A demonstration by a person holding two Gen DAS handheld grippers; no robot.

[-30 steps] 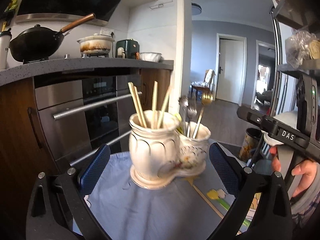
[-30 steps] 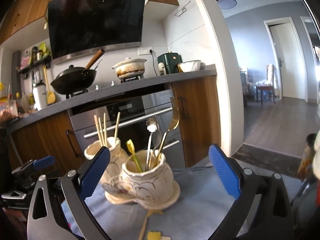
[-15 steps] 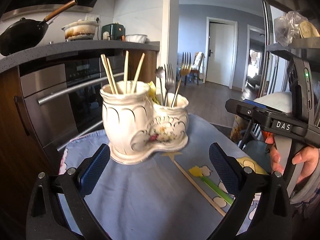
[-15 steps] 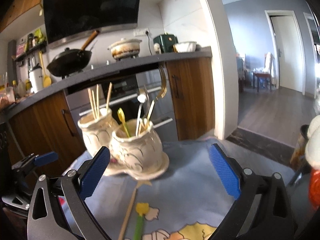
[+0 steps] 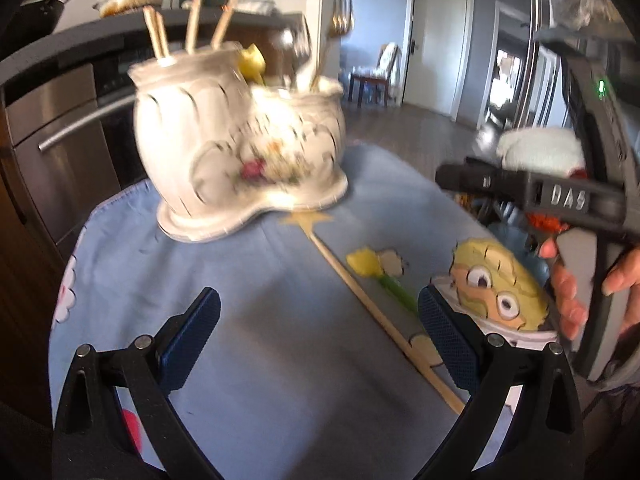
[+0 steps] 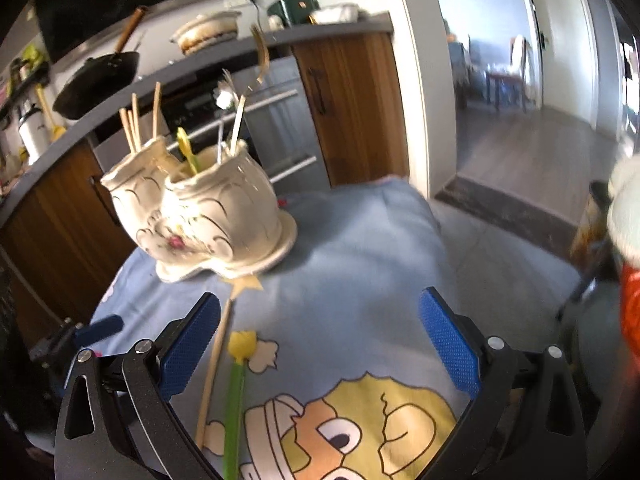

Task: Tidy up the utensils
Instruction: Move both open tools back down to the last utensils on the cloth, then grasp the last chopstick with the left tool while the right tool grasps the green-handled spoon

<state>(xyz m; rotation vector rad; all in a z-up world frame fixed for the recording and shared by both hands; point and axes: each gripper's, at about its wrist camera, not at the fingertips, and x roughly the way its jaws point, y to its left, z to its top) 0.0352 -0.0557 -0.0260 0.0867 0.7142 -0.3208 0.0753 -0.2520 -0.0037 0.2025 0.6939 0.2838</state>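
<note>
A white ceramic two-pot utensil holder (image 5: 240, 148) (image 6: 200, 212) stands at the far side of a blue cloth-covered table (image 5: 248, 320) (image 6: 360, 264). Its left pot holds chopsticks (image 5: 160, 32) (image 6: 136, 124). Its right pot holds a gold fork, spoons and a yellow tulip-topped utensil (image 6: 186, 148). A single wooden chopstick (image 5: 376, 316) (image 6: 216, 360) lies loose on the cloth, and beside it rests a yellow-and-green tulip utensil (image 5: 380, 276) (image 6: 238, 380). My left gripper (image 5: 320, 336) is open and empty above the cloth. My right gripper (image 6: 320, 340) is open and empty over the loose pieces.
A wood and steel kitchen counter with an oven (image 5: 68, 120) stands behind the table, with a wok (image 6: 100, 80) and a pot (image 6: 204, 34) on top. To the right a hallway with a door (image 6: 560, 40) opens. A hand (image 5: 572, 292) holds the other gripper.
Both grippers have drawn back and tilted down, so the holder sits farther off and higher in view. The loose chopstick and tulip utensil now show fully. Both stay open.
</note>
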